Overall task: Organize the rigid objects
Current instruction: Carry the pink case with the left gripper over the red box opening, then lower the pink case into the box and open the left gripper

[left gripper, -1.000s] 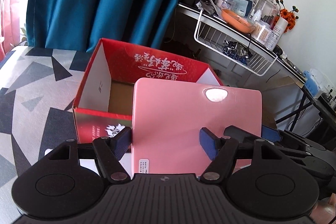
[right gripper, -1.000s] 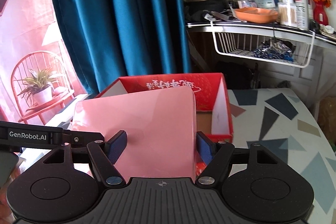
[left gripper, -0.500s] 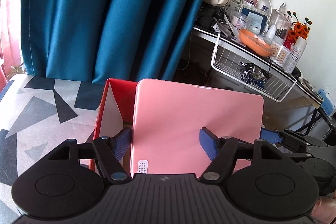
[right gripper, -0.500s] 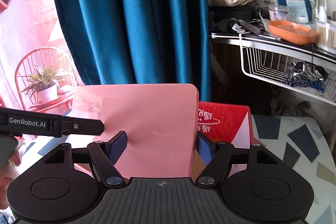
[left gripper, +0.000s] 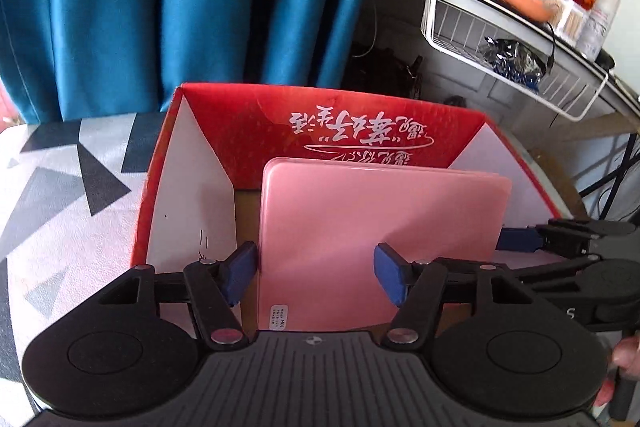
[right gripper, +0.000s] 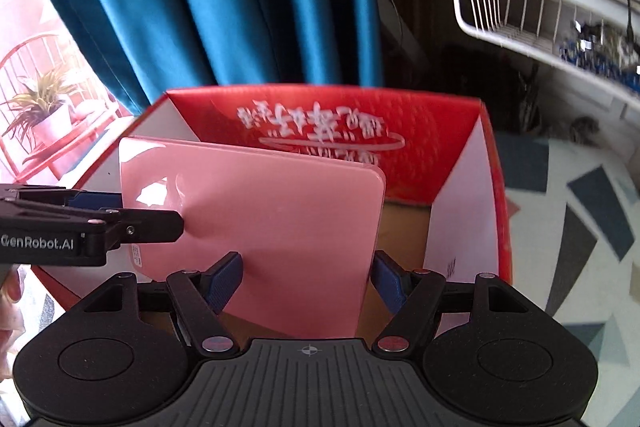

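A flat pink board (left gripper: 360,219) stands tilted inside an open red cardboard box (left gripper: 360,115) with white lettering on its far inner wall. My left gripper (left gripper: 316,277) holds the board's left part, one blue pad at its left edge and the other on its face; the jaws are closing on it. My right gripper (right gripper: 306,279) grips the board (right gripper: 280,211) at its right part, jaws also closing, above the red box (right gripper: 320,107). Each gripper shows in the other's view, at the board's side. The board's lower edge is hidden.
The box sits on a table with a grey, black and white triangle cloth (left gripper: 60,187). A teal curtain (left gripper: 200,7) hangs behind. A cluttered shelf with a white wire basket (left gripper: 500,39) is at the right. A potted plant (right gripper: 44,111) stands far left.
Both grippers carried the pink board forward over the box's near wall and then down. It has gone from in front of and above the box to inside it.
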Demonstrator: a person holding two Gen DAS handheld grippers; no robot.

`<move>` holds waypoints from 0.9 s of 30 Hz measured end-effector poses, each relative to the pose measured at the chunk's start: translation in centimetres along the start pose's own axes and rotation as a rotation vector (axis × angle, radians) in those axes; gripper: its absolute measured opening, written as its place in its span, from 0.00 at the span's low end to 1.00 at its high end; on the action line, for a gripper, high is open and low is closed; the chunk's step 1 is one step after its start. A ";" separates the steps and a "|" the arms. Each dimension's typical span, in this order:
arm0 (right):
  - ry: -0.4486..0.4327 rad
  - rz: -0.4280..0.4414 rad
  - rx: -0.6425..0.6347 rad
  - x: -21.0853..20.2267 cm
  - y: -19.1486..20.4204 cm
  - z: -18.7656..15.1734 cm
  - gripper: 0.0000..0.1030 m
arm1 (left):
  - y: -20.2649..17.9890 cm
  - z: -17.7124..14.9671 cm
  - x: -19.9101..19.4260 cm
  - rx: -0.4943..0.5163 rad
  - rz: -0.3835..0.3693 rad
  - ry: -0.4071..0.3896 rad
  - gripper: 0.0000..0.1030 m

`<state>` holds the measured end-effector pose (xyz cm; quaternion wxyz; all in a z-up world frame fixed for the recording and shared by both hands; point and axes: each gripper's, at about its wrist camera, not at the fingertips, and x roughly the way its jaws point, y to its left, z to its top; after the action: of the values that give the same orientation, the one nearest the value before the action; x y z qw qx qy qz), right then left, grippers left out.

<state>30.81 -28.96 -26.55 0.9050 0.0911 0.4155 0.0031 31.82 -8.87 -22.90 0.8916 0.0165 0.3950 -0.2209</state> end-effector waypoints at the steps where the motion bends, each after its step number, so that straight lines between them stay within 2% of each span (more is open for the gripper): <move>1: 0.004 -0.002 -0.004 0.2 0.0 -0.1 0.63 | 0.0 0.0 0.1 0.010 0.005 0.002 0.65; 5: 0.020 -0.025 -0.027 0.4 0.3 -0.2 0.62 | -0.2 0.0 0.1 0.035 0.016 0.016 0.64; 7: 0.035 -0.034 -0.031 0.5 0.3 -0.1 0.59 | -0.5 -0.2 0.3 0.059 0.047 0.039 0.54; 9: 0.065 -0.047 -0.016 0.8 0.1 -0.1 0.50 | -0.7 -0.4 0.5 0.087 0.069 0.049 0.50; 14: 0.087 -0.071 -0.023 1.2 0.2 -0.2 0.48 | -0.4 -0.5 0.8 0.078 0.100 0.057 0.38; 16: 0.088 -0.076 -0.017 1.3 0.2 -0.2 0.47 | -0.1 -0.5 0.9 0.067 0.114 0.061 0.27; 18: 0.092 -0.083 -0.017 1.3 0.1 -0.2 0.43 | 0.3 -0.4 0.9 0.049 0.109 0.063 0.22; 21: 0.092 -0.096 -0.013 1.4 0.0 -0.1 0.34 | 0.6 -0.2 0.9 0.037 0.104 0.059 0.21; 27: 0.053 -0.130 -0.005 0.8 -0.3 0.4 0.31 | 0.4 -0.1 0.5 0.037 0.120 0.037 0.21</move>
<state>31.62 -29.25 -26.94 0.8923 0.0615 0.4441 -0.0521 32.23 -8.71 -23.41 0.8953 0.0608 0.4055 -0.1740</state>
